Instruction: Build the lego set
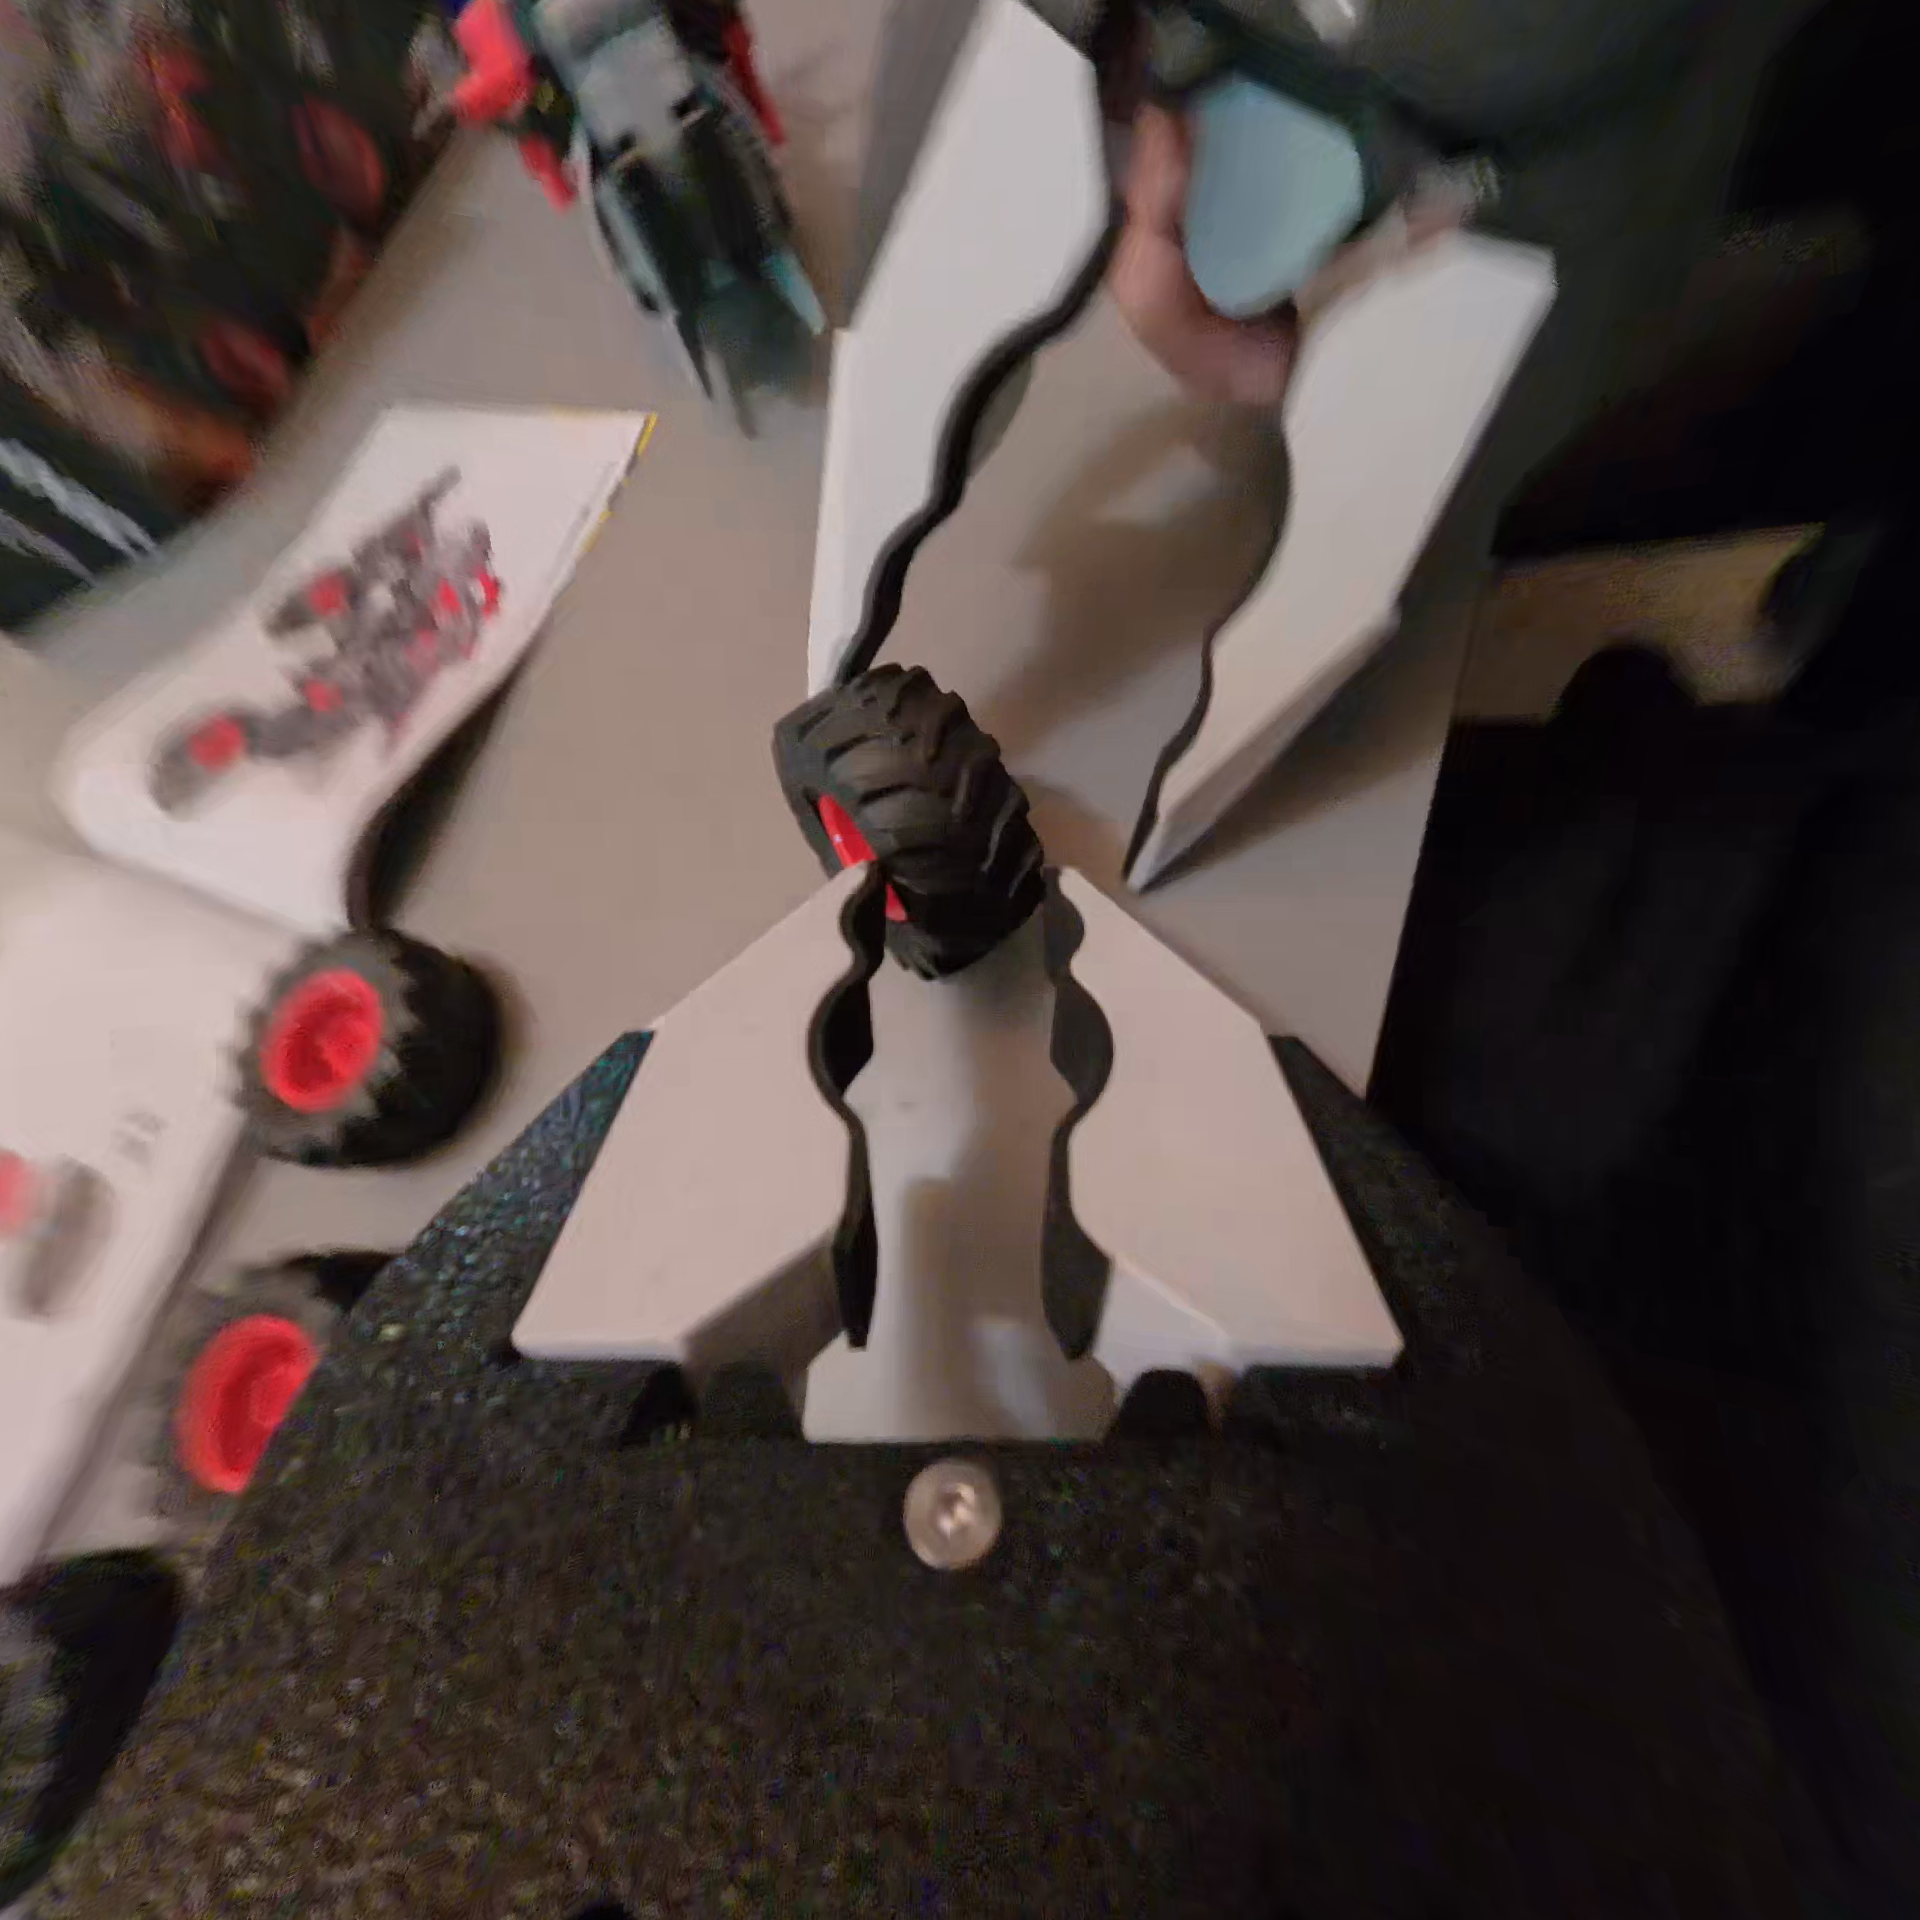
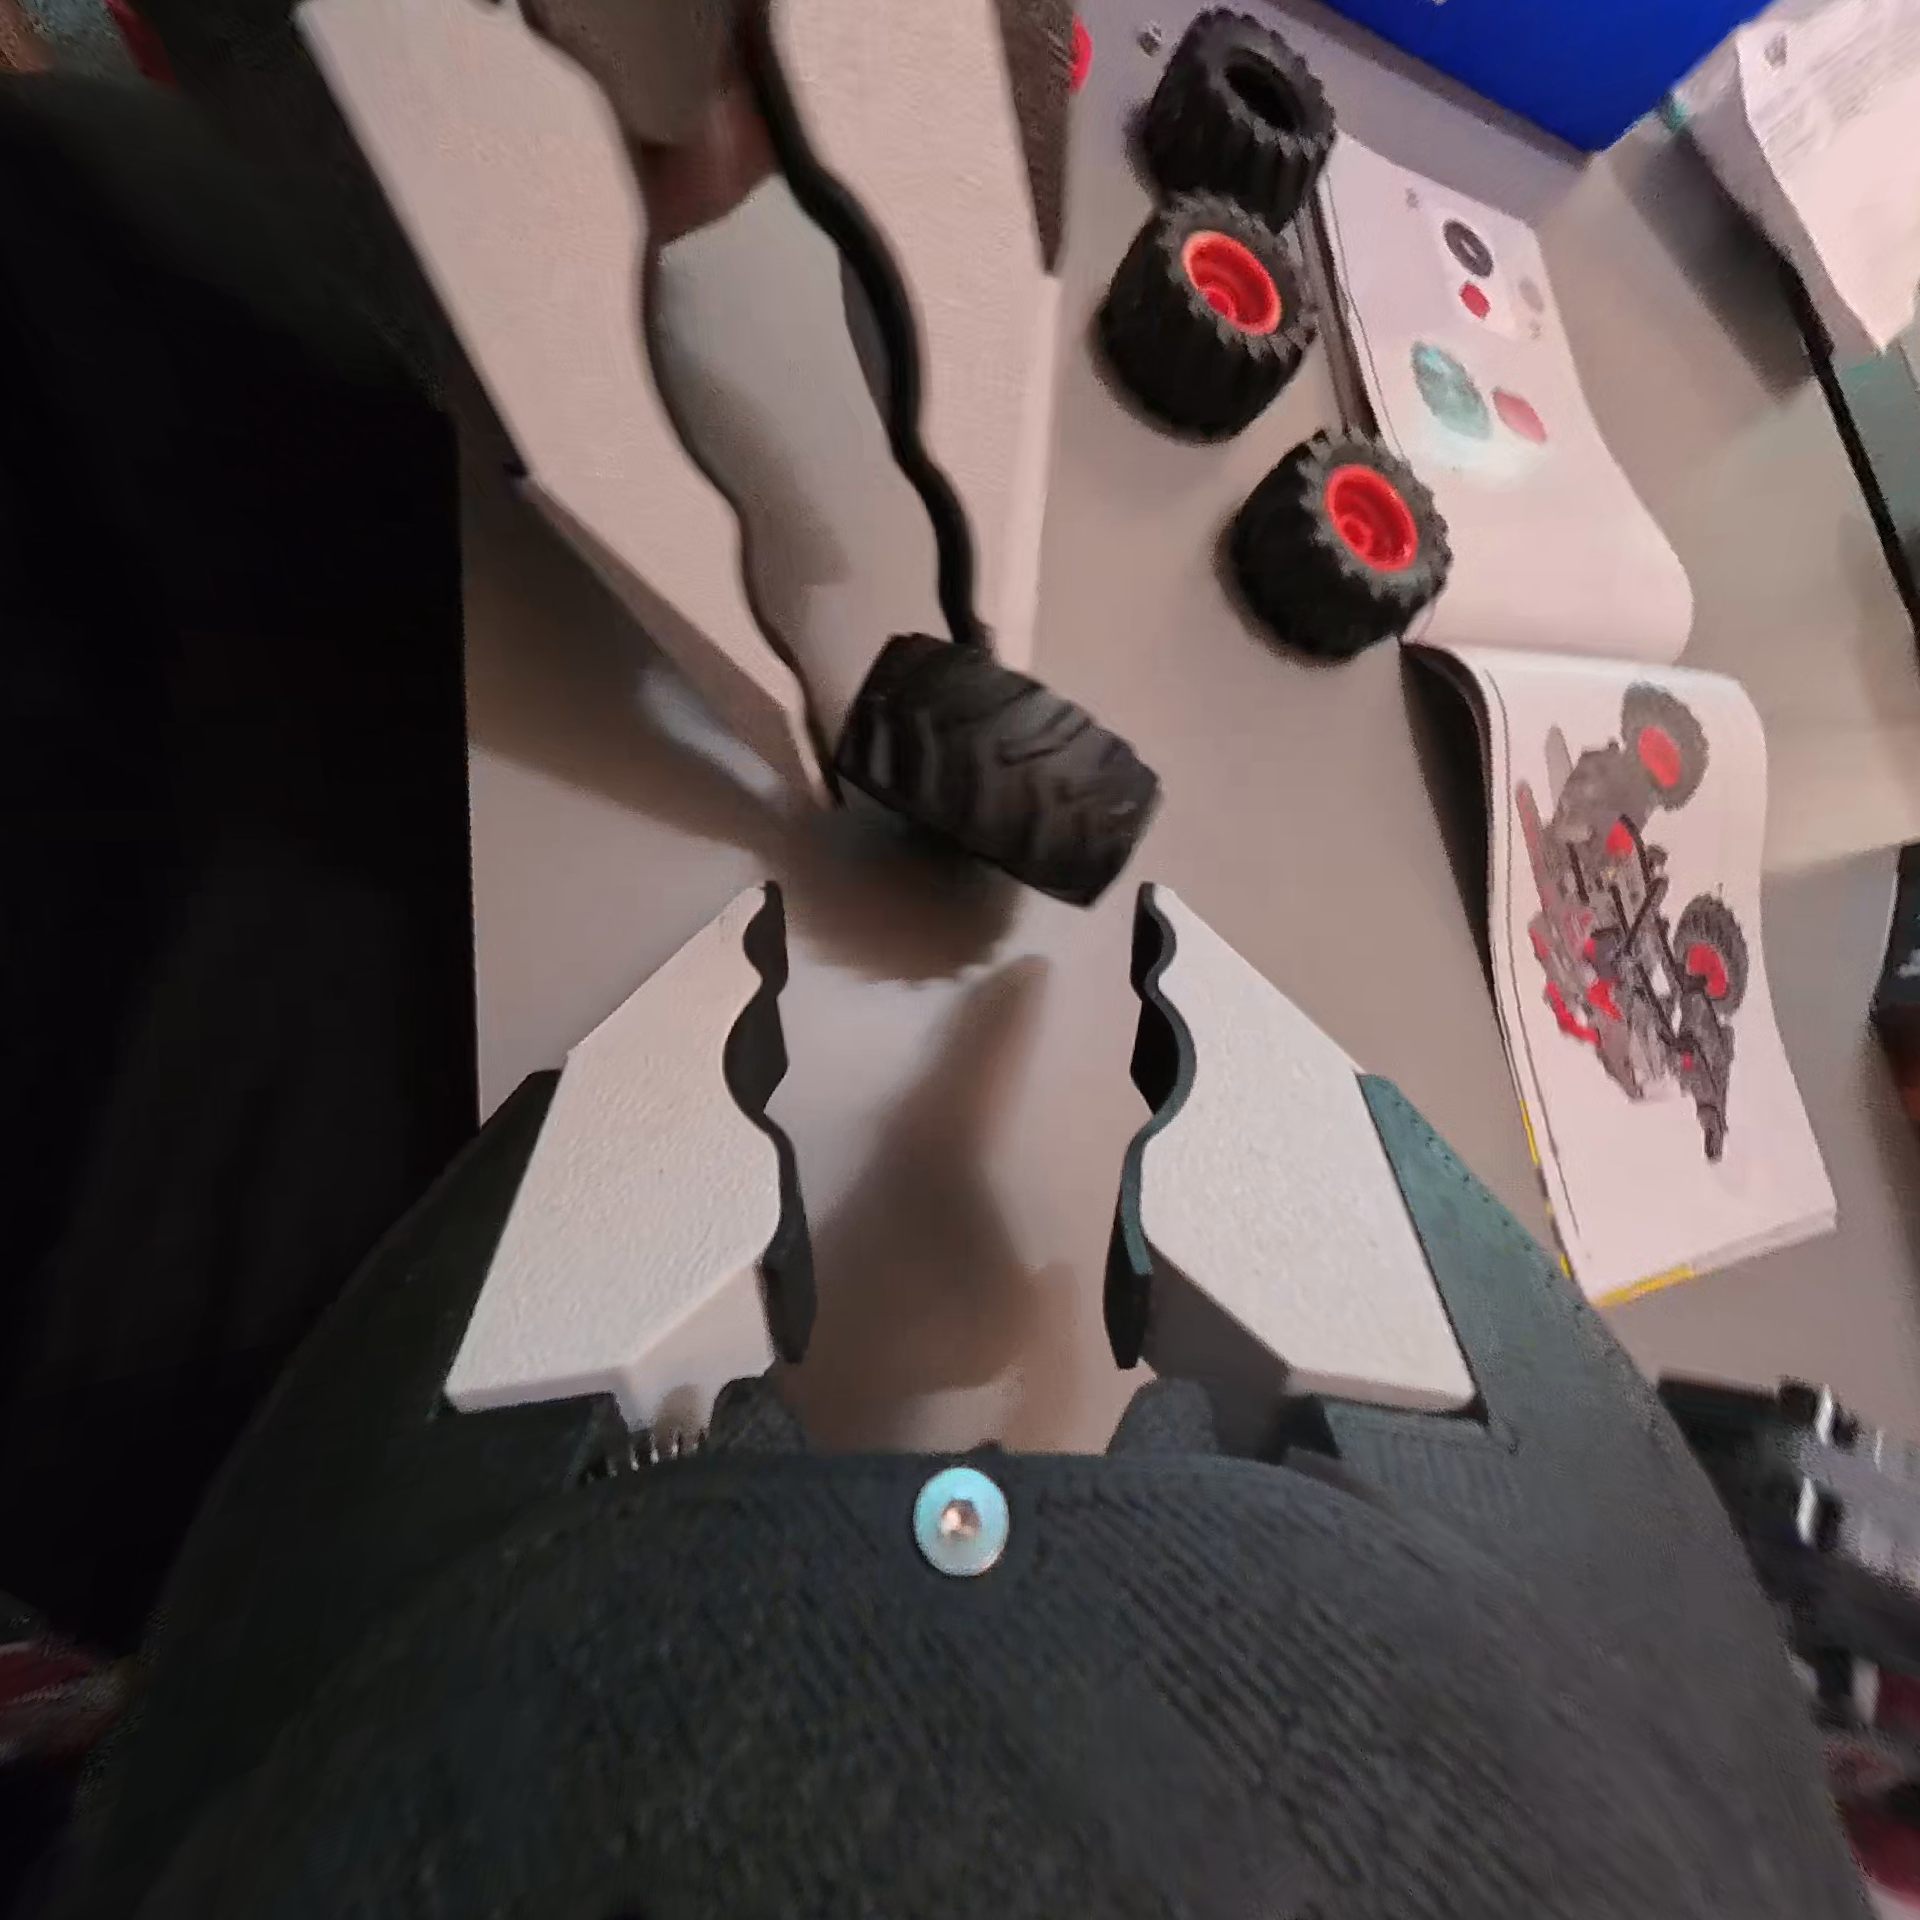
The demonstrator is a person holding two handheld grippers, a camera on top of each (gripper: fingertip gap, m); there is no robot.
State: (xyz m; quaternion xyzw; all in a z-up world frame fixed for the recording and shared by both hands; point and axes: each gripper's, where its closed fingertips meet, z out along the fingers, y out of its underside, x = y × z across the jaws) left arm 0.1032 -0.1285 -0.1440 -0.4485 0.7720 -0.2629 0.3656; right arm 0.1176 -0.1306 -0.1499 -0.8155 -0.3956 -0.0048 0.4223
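My left gripper (image 1: pixel 961 894) is shut on a black lego wheel (image 1: pixel 914 821) with a red hub, pinched between its fingertips above the grey table (image 1: pixel 644 727). The same wheel (image 2: pixel 997 779) shows in the right wrist view, tread side up, held at the tips of the left gripper's fingers (image 2: pixel 914 312). My right gripper (image 2: pixel 956 904) is open and empty, tips just short of the wheel and facing it. In the left wrist view the right gripper's white fingers (image 1: pixel 1351 468) spread wide on either side of the wheel.
Two more red-hubbed wheels (image 2: pixel 1205 301) (image 2: pixel 1340 540) and a bare black tyre (image 2: pixel 1242 104) stand on the table beside the open instruction booklet (image 2: pixel 1642 935). A part-built lego vehicle (image 1: pixel 665 156) sits at the back. The table edge (image 1: pixel 1403 935) drops to dark floor. The tips of both grippers are at nearly the same place.
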